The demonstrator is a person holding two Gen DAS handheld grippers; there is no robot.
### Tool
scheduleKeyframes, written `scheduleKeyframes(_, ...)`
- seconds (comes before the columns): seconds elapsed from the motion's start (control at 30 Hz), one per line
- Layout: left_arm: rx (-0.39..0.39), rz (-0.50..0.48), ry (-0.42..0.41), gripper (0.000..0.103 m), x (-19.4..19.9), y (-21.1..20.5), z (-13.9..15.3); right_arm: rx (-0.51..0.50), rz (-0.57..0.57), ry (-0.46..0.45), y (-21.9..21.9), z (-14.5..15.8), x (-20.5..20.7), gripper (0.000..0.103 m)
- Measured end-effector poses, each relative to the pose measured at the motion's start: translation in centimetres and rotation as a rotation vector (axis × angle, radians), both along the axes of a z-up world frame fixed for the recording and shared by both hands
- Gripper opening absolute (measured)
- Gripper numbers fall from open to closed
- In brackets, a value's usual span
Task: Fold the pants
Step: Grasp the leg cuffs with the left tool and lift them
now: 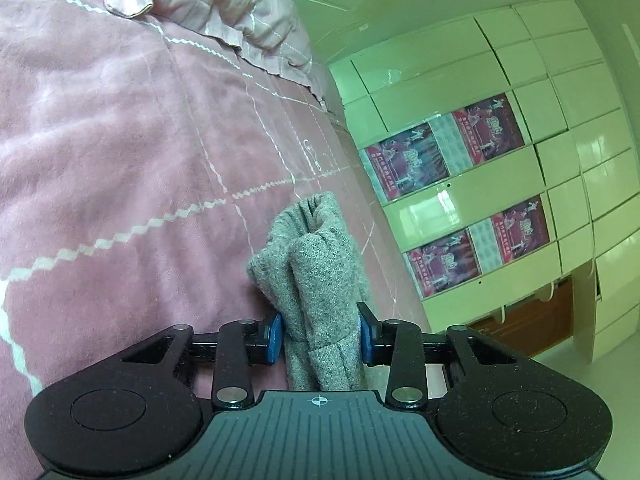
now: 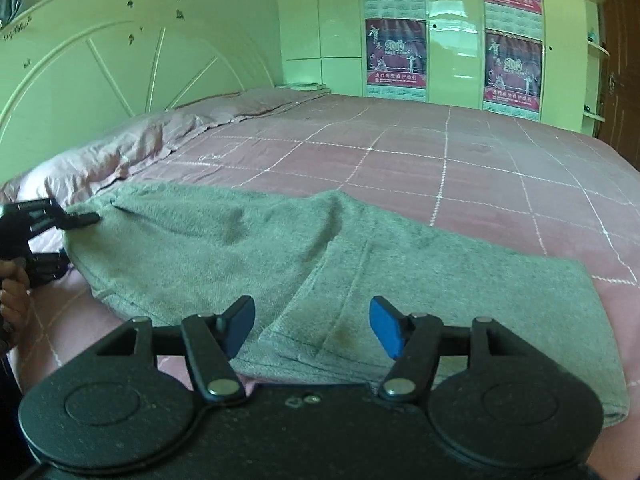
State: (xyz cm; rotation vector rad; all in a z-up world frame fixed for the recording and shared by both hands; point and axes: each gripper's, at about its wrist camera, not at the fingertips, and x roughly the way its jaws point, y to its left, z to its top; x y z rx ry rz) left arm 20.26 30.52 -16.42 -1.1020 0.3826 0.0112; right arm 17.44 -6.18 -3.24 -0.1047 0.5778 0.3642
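**Left end gripped, right end waiting**

The bed point(image 2: 460, 152) with its pink checked cover carries the whole job, with pillows point(image 2: 120, 148) at the headboard end and a green wardrobe point(image 2: 452, 28) beyond. The grey pants point(image 2: 248, 248) lie spread flat on the near part of the cover, legs running off to your right.

Your left gripper point(image 1: 322, 330) is clamped on a bunched fold of the grey fabric; from the right wrist view it sits at the far left edge of the garment. Your right gripper point(image 2: 312, 326) hovers just above the near part of the cloth with its blue pads point(image 2: 386, 328) spread apart, holding nothing.

You look to be setting up a fold. Next, lower your right gripper onto an edge, close it on the fabric, then carry both ends across together, keeping the cloth taut.
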Motion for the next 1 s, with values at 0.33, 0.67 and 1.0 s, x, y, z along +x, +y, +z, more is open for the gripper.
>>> scheduleKeyframes(0.33, 0.034, -0.046, -0.02, 0.037, 0.8, 1.0, -0.6, -0.201, -0.061, 0.076, 3.6, -3.1, 2.2, 0.065)
scheduleKeyframes(0.67, 0.06, -0.054, -0.03, 0.037, -0.9, 1.2, -1.3, -0.206, -0.099, 0.065, 3.7, -4.3, 2.6, 0.073)
scheduleKeyframes(1.0, 0.223, -0.062, 0.008, 0.037, -1.0, 0.1, 1.5, -0.178, -0.092, 0.055, 3.3, -4.6, 2.3, 0.074)
